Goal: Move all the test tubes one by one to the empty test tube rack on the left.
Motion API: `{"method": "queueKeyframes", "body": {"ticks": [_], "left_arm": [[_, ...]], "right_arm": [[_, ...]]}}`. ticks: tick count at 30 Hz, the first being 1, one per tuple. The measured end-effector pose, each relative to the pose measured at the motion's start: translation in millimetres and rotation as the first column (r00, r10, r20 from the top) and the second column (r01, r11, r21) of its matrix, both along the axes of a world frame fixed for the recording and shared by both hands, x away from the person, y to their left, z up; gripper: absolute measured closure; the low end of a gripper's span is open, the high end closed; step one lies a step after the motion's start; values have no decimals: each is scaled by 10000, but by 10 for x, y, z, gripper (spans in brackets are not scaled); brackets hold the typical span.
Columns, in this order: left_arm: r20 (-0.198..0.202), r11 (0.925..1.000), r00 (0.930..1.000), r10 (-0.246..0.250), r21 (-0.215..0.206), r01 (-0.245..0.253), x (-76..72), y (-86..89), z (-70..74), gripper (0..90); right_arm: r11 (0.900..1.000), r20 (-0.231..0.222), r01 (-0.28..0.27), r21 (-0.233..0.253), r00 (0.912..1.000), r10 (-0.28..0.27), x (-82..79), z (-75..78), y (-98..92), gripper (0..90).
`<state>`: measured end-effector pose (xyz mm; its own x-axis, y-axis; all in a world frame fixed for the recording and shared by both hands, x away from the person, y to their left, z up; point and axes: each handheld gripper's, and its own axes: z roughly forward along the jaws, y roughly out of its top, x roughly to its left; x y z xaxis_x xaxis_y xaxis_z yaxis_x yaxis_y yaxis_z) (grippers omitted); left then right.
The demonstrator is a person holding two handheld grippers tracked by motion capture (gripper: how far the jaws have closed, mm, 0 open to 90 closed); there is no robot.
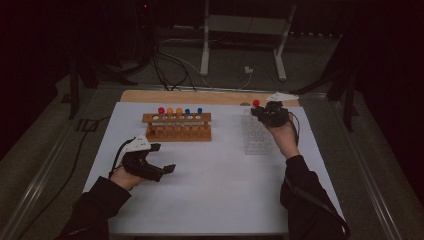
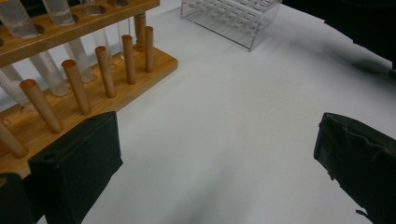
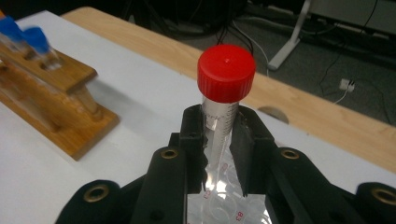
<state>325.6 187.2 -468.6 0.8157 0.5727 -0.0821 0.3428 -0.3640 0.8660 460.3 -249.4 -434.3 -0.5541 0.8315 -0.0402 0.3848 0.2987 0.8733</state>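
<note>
Wooden rack (image 1: 177, 127) sits left of clear rack (image 1: 257, 134); tube (image 1: 255, 106) prob. above clear rack's far edge.

High view: looks forward and down on your table (image 1: 200, 200) from above your side, far enough back to take in both forearms and the floor beyond.

Left gripper view: rides low and close behind your left gripper (image 2: 215, 168), facing out between its spread jaws; wooden rack (image 2: 93, 79) just to the left jaw's side, clear rack (image 2: 233, 18) farther ahead.

Right gripper view: sits tight behind your right gripper (image 3: 219, 140), facing the table's far edge, clear rack directly beneath.

Shared by all three: wooden rack, clear rack, white tabletop.
</note>
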Motion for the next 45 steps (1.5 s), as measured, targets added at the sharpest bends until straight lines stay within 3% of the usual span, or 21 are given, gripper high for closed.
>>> {"method": "queueKeyframes", "body": {"ticks": [3,9,20,32,40,45], "left_arm": [[10,10000,10000,-49,-29,49,3,-12,22,15],[19,9999,9999,-139,19,139,-8,-48,64,16],[101,9993,9993,-360,0,360,0,-152,169,19],[311,9963,9958,-860,89,858,38,-433,305,24],[543,9913,9898,-1317,39,1317,88,-716,401,82],[770,9875,9845,-1573,44,1574,115,-885,423,173]], "right_arm": [[9998,264,-21,197,9997,15,-84,97,-7,751],[9993,621,-369,-69,9974,372,-264,175,77,751],[9889,595,-1481,-142,9871,1487,-598,109,310,751],[9643,144,-2645,-144,9642,2647,-997,-125,596,751],[9406,-262,-3390,-159,9406,3386,-1199,-283,773,751],[9287,-420,-3708,-102,9280,3701,-1291,-305,847,751]]}}
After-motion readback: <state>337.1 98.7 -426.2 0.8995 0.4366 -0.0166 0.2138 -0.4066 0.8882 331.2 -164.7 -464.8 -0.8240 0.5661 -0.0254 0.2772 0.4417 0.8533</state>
